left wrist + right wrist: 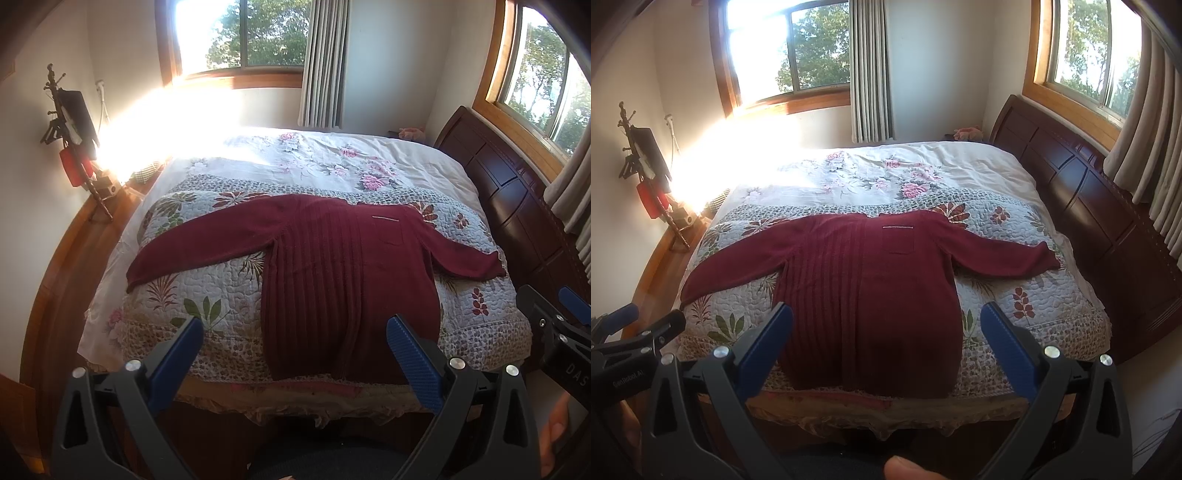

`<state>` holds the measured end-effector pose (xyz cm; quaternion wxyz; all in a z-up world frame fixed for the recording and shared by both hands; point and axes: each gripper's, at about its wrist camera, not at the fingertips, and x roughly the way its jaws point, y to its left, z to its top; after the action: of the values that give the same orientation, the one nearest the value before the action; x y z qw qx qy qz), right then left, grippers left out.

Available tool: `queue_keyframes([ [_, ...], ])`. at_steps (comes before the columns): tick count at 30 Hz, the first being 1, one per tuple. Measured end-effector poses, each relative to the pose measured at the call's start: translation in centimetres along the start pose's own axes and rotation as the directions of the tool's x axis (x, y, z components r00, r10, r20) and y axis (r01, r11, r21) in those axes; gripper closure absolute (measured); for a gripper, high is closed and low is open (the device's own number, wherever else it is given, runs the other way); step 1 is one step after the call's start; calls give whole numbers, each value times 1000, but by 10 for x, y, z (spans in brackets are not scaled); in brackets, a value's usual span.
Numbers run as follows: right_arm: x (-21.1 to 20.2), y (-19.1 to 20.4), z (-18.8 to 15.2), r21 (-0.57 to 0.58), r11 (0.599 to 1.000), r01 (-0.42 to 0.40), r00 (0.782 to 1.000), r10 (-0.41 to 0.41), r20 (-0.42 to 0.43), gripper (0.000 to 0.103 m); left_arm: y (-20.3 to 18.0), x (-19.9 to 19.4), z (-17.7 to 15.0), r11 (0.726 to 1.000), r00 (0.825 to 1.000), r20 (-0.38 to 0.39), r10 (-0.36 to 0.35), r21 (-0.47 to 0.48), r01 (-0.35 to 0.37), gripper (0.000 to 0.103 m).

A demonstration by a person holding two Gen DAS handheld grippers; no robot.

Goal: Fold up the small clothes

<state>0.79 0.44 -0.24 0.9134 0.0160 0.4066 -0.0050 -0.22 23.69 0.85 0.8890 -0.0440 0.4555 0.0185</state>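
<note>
Harsh sun glare through the far window (236,37); fisheye-curved edges, dim foreground.

Home bedroom: quilted bed (207,295), curtained windows (812,48).

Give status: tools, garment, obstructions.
Left tool open, right tool open, both short of the bed. Maroon sweater flat, sleeves spread, unfolded. Nothing in the way.
</note>
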Motion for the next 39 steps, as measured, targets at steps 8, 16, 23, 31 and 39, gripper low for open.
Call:
queue_keyframes([
  [8,2,0,1,3,1000,-1,1000,1,-3,3,2,2,2,1000,1000,-1,0,-2,0,4],
  [16,3,1,1,3,1000,-1,1000,1,-5,3,2,3,3,1000,1000,-1,-1,-2,1,4],
  [23,5,1,1,5,1000,2,1000,-2,-6,3,3,7,5,1000,1000,-1,2,-2,-2,4],
  [31,6,1,1,6,1000,1,1000,-1,-7,3,3,7,6,1000,1000,-1,1,-2,-1,4],
  [39,11,2,2,9,1000,6,1000,-6,-12,3,4,10,5,1000,1000,-4,1,-5,-1,4],
])
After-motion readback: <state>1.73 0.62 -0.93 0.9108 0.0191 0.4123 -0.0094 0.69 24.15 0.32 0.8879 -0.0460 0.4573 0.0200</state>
